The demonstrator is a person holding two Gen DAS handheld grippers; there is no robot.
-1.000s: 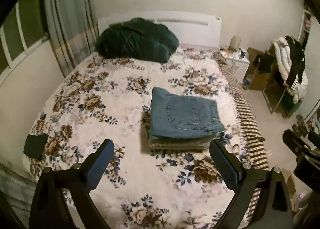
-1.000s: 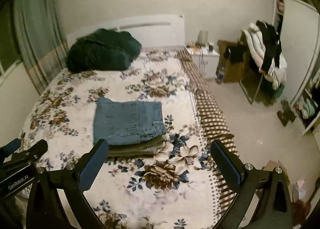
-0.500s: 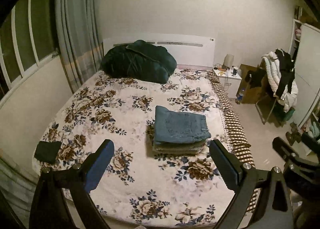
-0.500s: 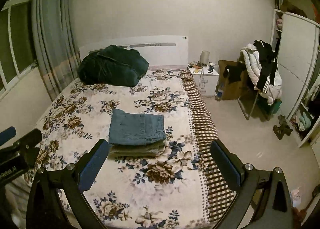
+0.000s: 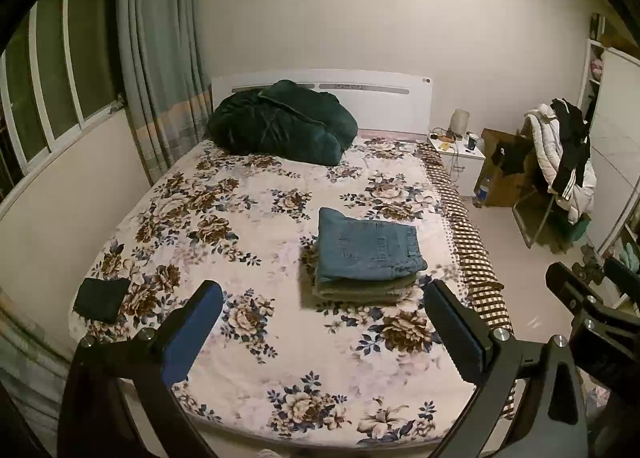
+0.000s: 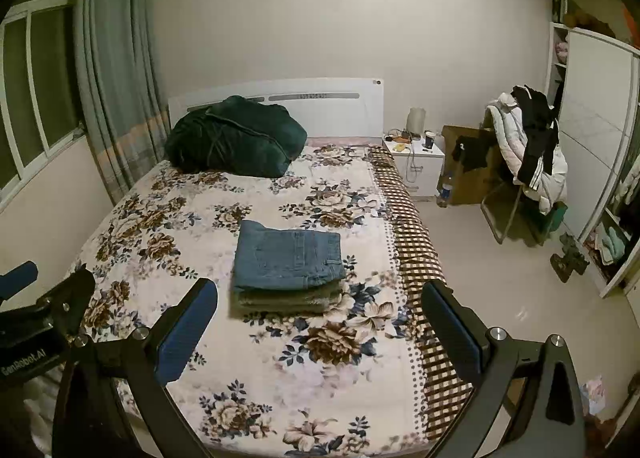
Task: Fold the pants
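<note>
Folded blue jeans (image 5: pixel 366 246) lie on top of a folded olive garment (image 5: pixel 360 290), stacked on the floral bed (image 5: pixel 248 218). The stack also shows in the right wrist view, jeans (image 6: pixel 286 254) over the olive garment (image 6: pixel 280 300). My left gripper (image 5: pixel 322 302) is open and empty, held well back from the stack near the foot of the bed. My right gripper (image 6: pixel 320 302) is open and empty, likewise back from the stack. Each gripper shows at the edge of the other's view.
A dark green duvet (image 5: pixel 280 122) lies by the white headboard. A small dark folded cloth (image 5: pixel 100 298) lies at the bed's front left corner. A nightstand (image 6: pixel 416 162), a chair with clothes (image 6: pixel 528 154) and a wardrobe (image 6: pixel 592 138) stand to the right. Window and curtain stand on the left.
Both grippers have pulled back and up from the bed, so the folded stack looks smaller and more of the room shows. Both stay open and empty.
</note>
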